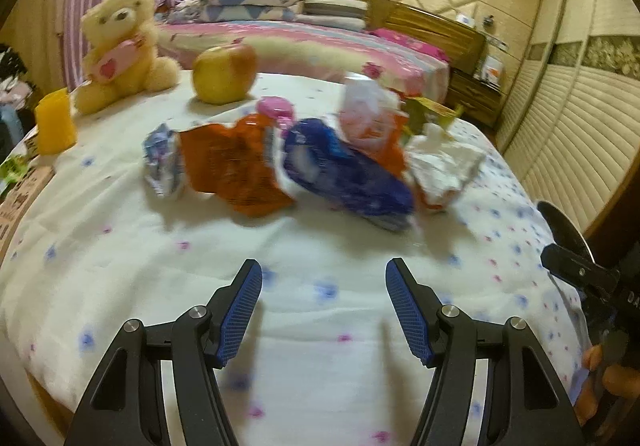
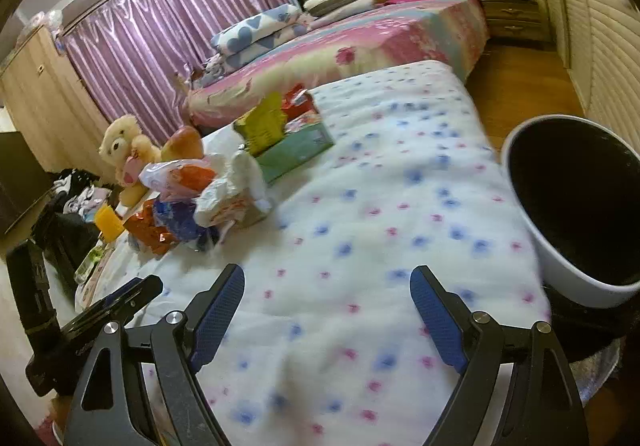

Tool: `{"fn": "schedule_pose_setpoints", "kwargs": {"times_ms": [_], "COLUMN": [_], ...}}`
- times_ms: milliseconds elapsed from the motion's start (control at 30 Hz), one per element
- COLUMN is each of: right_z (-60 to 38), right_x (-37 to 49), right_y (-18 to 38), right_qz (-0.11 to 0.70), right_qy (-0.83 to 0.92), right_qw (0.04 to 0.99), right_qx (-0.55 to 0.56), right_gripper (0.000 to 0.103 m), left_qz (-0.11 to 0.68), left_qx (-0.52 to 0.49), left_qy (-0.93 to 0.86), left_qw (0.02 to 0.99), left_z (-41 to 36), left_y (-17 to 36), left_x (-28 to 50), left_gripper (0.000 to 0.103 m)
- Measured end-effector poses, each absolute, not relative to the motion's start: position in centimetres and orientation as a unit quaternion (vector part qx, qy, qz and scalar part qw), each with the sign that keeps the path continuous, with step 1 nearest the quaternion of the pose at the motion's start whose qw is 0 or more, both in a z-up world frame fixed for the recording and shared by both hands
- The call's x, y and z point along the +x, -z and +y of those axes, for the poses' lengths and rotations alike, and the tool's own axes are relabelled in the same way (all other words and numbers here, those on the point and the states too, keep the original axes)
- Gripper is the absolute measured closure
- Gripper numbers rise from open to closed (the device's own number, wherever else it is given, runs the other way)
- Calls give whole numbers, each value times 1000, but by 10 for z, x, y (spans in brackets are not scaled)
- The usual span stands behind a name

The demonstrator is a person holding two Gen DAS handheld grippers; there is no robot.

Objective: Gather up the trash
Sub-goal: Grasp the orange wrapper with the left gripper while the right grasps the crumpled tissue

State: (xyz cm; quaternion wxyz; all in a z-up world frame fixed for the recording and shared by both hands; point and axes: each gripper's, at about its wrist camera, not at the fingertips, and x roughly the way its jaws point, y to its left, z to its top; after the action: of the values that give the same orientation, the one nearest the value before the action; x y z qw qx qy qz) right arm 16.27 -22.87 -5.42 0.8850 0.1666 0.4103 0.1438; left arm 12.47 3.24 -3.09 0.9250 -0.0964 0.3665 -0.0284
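A heap of trash lies on the white flowered cloth (image 1: 320, 326): an orange wrapper (image 1: 232, 166), a blue wrapper (image 1: 348, 174), a small silvery wrapper (image 1: 162, 162), a crumpled white tissue (image 1: 444, 162) and a pale plastic bag (image 1: 368, 114). My left gripper (image 1: 324, 302) hangs open in front of the heap, with nothing between its fingers. In the right wrist view the same heap (image 2: 192, 206) sits at the left. My right gripper (image 2: 326, 306) is open over bare cloth, nothing in it. A white bin with a dark inside (image 2: 580, 206) stands at the right edge.
A teddy bear (image 1: 120, 46), an apple (image 1: 224, 74) and a yellow cup (image 1: 56, 124) stand behind the trash. A green box (image 2: 296, 146) with a yellow packet lies beyond the heap. A bed (image 2: 340, 50) and a wooden floor (image 2: 516, 86) lie further back.
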Motion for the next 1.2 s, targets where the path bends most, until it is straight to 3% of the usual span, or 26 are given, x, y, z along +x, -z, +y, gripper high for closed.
{"fn": "schedule_pose_setpoints", "kwargs": {"times_ms": [800, 933, 1033, 1100, 1133, 1200], "right_z": [-167, -161, -159, -158, -159, -163], "right_x": [229, 240, 242, 240, 239, 236], "right_y": [55, 61, 67, 70, 71, 72], "right_qz": [414, 422, 433, 438, 440, 441], "right_qy": [-205, -206, -210, -214, -216, -216], "right_qw": [869, 864, 859, 855, 853, 851], "right_qx": [178, 180, 176, 177, 179, 186], "right_gripper": [17, 18, 49, 79, 88, 91], "left_qz": [380, 400, 402, 395, 392, 387], "left_qx": [-111, -113, -126, -122, -121, -119], "left_qy": [-13, 0, 17, 17, 17, 20], "left_qw": [918, 909, 907, 910, 912, 914], "left_z": [56, 55, 58, 58, 58, 57], "left_y": [36, 46, 48, 46, 45, 45], "left_x": [208, 218, 222, 220, 218, 212], "left_gripper": [42, 68, 81, 83, 85, 86]}}
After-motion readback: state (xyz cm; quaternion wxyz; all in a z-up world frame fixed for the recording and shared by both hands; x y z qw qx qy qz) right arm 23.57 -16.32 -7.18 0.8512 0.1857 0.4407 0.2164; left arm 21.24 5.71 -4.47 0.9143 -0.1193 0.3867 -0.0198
